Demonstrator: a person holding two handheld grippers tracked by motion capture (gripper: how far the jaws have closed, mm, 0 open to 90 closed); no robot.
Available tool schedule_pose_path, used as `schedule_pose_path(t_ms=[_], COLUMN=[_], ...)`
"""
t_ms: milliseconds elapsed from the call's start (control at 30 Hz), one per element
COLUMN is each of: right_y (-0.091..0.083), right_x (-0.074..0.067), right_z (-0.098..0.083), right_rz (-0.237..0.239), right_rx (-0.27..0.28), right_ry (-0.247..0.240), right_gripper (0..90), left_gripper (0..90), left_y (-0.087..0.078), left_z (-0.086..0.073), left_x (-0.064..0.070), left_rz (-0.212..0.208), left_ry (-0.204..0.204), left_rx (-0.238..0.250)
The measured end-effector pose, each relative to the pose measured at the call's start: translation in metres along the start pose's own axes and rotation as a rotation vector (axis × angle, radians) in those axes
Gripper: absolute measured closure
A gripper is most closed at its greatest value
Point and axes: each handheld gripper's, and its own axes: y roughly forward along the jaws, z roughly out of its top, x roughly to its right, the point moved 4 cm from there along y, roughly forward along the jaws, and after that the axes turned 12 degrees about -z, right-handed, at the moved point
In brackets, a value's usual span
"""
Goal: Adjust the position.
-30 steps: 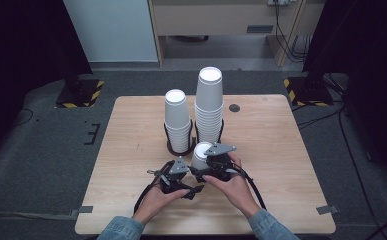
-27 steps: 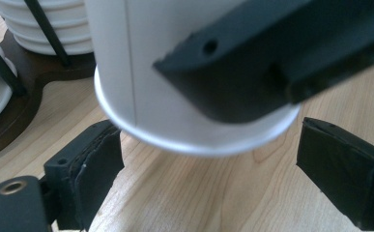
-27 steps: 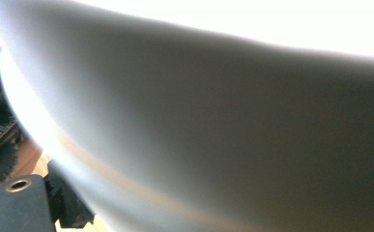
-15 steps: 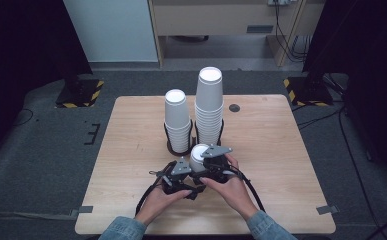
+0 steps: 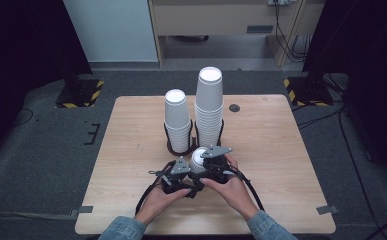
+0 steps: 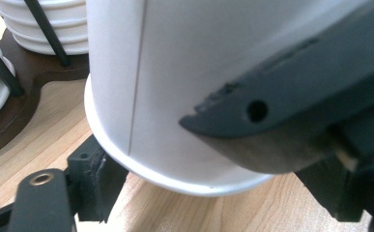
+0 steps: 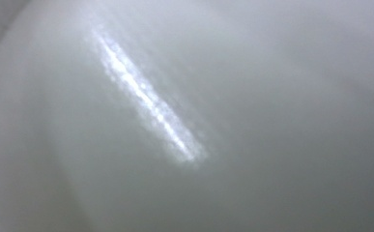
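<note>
While the cup [image 5: 199,159] stands upside down near the table's [image 5: 131,150] front edge, just before the two stacks [image 5: 208,107] in their rack [image 5: 173,149], I have my left gripper [image 5: 181,176] closing on its rim, jaws either side. My right gripper [image 5: 216,165] sits against it; I cannot tell its jaws' state.

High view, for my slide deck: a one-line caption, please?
Two hand-held grippers meet at an upside-down white paper cup in front of two cup stacks on a wooden table.
</note>
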Motion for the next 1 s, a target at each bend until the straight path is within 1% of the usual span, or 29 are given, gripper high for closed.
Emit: schedule_pose_path(t_ms=[67, 133, 333, 367, 500, 567, 600, 667, 733, 867, 933, 1000], right_y=[0.0, -0.001, -0.003, -0.004, -0.006, -0.007, -0.007, -0.007, -0.007, -0.008, -0.009, -0.009], right_x=[0.001, 0.001, 0.003, 0.003, 0.004, 0.004, 0.004, 0.004, 0.004, 0.006, 0.006, 0.007], right_z=[0.0, 0.0, 0.001, 0.0, 0.001, 0.001, 0.001, 0.001, 0.001, 0.001, 0.001, 0.001], right_rz=[-0.004, 0.001, 0.007, 0.008, 0.014, 0.021, 0.018, 0.018, 0.019, 0.018, 0.021, 0.019], right_rx=[0.0, -0.003, -0.002, -0.005, -0.004, -0.005, -0.001, 0.001, -0.004, 0.002, 0.001, 0.001], right_ry=[0.003, 0.0, 0.011, 0.013, 0.012, 0.013, 0.014, 0.012, 0.01, 0.015, 0.022, 0.016], right_gripper=[12.1, 12.2, 12.0, 11.9, 11.9, 12.5, 13.7, 14.1, 14.3, 14.7, 15.1, 15.7], left_gripper=[18.6, 19.4, 21.4, 21.8, 24.3, 25.3, 25.5, 27.7, 30.1, 31.6, 32.1, 33.3], left_y=[0.0, 0.0, -0.001, -0.001, -0.003, -0.005, -0.006, -0.007, -0.008, -0.009, -0.009, -0.011], left_z=[0.0, 0.0, 0.001, 0.001, 0.001, 0.001, 0.001, 0.001, 0.001, 0.001, 0.001, 0.002], left_x=[0.0, 0.0, 0.001, 0.001, -0.001, -0.003, -0.005, -0.005, -0.006, -0.007, -0.007, -0.009], left_rz=[-0.003, -0.007, -0.018, -0.017, -0.012, -0.009, 0.01, -0.001, -0.005, 0.005, 0.01, 0.012], left_ry=[-0.001, -0.001, -0.002, 0.003, -0.001, -0.01, -0.014, -0.024, -0.022, -0.019, -0.022, -0.027], left_rx=[0.0, 0.003, 0.007, 0.003, 0.014, 0.024, 0.027, 0.031, 0.028, 0.034, 0.041, 0.048])
